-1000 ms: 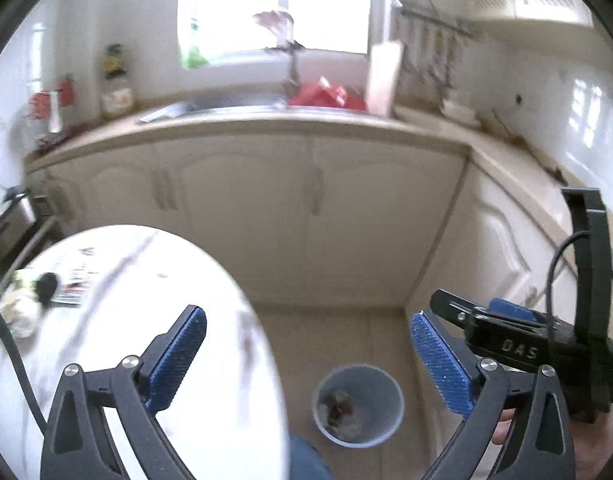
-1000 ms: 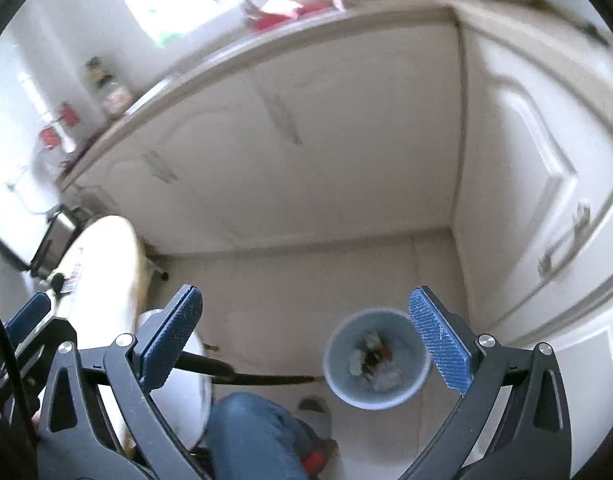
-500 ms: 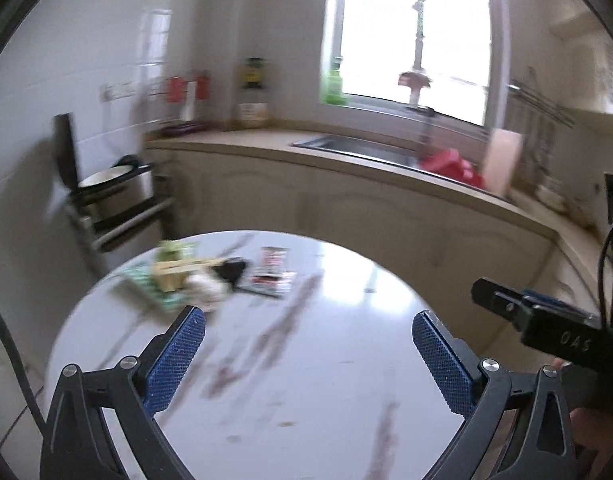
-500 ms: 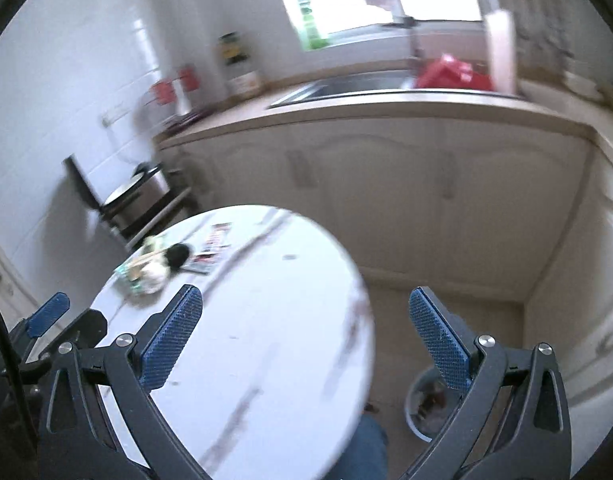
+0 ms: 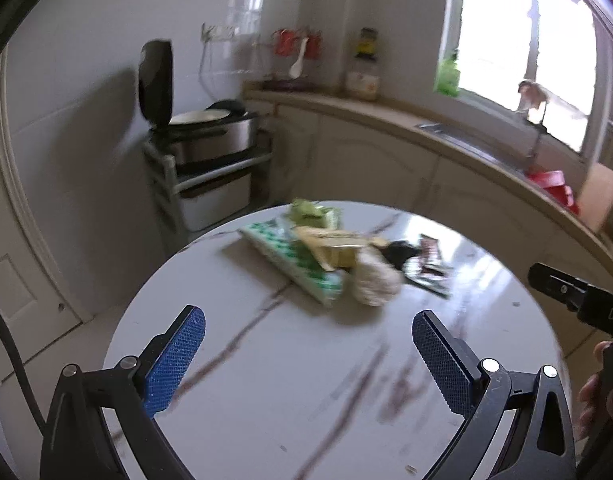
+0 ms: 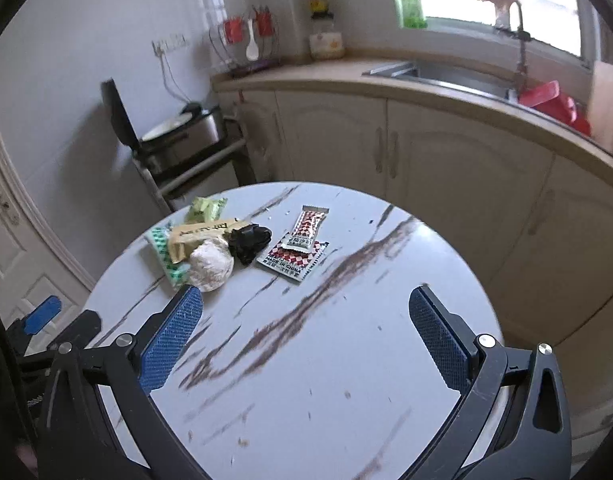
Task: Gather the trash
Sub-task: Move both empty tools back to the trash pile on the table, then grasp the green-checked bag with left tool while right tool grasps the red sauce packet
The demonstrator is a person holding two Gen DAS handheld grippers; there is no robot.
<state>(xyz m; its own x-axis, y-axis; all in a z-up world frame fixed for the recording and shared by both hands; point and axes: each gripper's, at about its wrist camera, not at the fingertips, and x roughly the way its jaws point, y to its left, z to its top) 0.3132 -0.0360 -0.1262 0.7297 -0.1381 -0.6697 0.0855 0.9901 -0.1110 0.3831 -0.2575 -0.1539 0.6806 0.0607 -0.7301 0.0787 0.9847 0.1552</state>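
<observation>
A heap of trash lies on the far side of the round marble table (image 6: 346, 360): a crumpled white paper ball (image 6: 210, 266), a black wad (image 6: 250, 240), a yellow carton (image 6: 198, 236), a green-patterned wrapper (image 6: 162, 256), a green packet (image 6: 205, 209) and two red-and-white sachets (image 6: 296, 248). The left wrist view shows the same heap, with the paper ball (image 5: 372, 280) and green wrapper (image 5: 294, 264) nearest. My left gripper (image 5: 308, 352) hangs open above the table, short of the heap. My right gripper (image 6: 306, 340) is open too, empty, nearer the table's front.
Kitchen cabinets and a beige counter (image 6: 446, 92) with a sink (image 6: 438, 74) curve behind the table. A rack holding an open-lidded cooker (image 5: 202, 136) stands at the left wall. The right gripper's body (image 5: 578, 300) shows at the left view's right edge.
Both grippers swung up and left from the floor bin to face the table. The trash heap now sits nearer the middle of both views. Both stay open.
</observation>
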